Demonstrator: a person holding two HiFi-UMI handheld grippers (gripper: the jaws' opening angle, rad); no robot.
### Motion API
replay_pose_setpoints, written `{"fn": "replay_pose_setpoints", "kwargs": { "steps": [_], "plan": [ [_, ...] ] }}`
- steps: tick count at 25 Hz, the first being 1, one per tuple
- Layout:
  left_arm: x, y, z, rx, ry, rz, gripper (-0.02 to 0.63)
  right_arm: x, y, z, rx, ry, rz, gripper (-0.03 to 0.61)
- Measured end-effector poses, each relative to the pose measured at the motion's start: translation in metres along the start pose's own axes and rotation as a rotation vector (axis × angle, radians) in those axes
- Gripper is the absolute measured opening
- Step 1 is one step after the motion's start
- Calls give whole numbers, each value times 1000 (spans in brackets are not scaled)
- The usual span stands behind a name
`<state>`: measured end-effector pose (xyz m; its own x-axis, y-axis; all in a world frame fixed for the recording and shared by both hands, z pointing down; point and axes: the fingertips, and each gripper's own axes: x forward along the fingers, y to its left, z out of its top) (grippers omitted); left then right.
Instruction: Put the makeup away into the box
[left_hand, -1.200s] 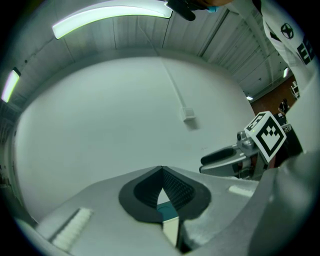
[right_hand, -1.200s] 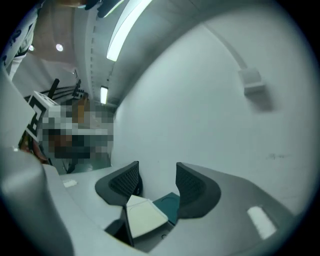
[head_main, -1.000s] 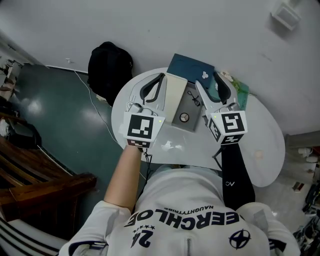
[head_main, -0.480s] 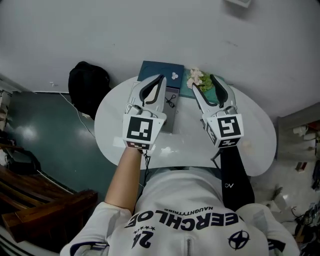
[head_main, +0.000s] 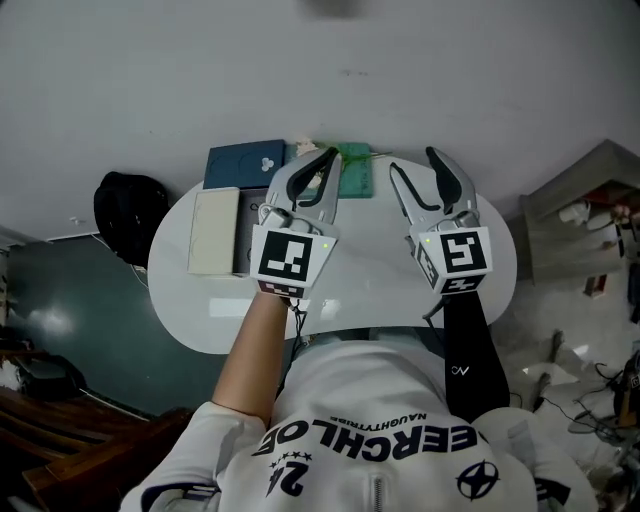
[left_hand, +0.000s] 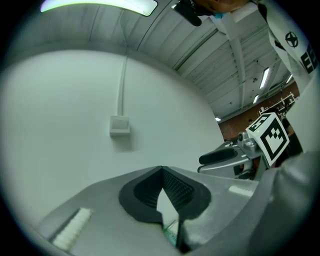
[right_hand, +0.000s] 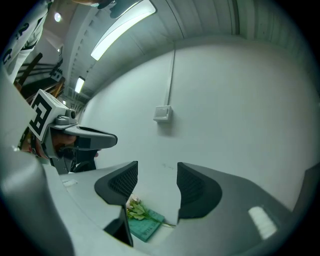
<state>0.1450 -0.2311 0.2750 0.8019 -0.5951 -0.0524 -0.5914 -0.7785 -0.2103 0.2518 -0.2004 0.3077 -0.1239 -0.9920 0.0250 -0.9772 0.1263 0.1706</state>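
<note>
My left gripper (head_main: 327, 155) is held level over the back of the white oval table (head_main: 400, 300), its jaw tips together with nothing between them; the left gripper view (left_hand: 161, 171) shows the same. My right gripper (head_main: 412, 160) hangs beside it, open and empty (right_hand: 157, 186). The box (head_main: 241, 245) lies at the table's left end with its cream lid (head_main: 213, 243) beside it; the left gripper hides part of it. No makeup can be made out. Both grippers point at the bare wall.
A green book (head_main: 355, 172) with a small flower sprig (right_hand: 136, 209) lies at the table's back edge between the grippers. A dark blue book (head_main: 243, 165) lies behind the box. A black backpack (head_main: 130, 205) sits on the floor to the left, grey shelving (head_main: 590, 195) to the right.
Both grippers have swung right, away from the box and toward the green book. The box and lid now sit far left in the head view. Neither jaw opening looks different.
</note>
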Motion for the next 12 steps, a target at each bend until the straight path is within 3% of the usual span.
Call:
{"fn": "replay_pose_setpoints", "kwargs": {
  "steps": [12],
  "plan": [
    [82,-139,12,-23,-32,-130,2,-101,-134,-33,39,6,-128,276]
  ]
}}
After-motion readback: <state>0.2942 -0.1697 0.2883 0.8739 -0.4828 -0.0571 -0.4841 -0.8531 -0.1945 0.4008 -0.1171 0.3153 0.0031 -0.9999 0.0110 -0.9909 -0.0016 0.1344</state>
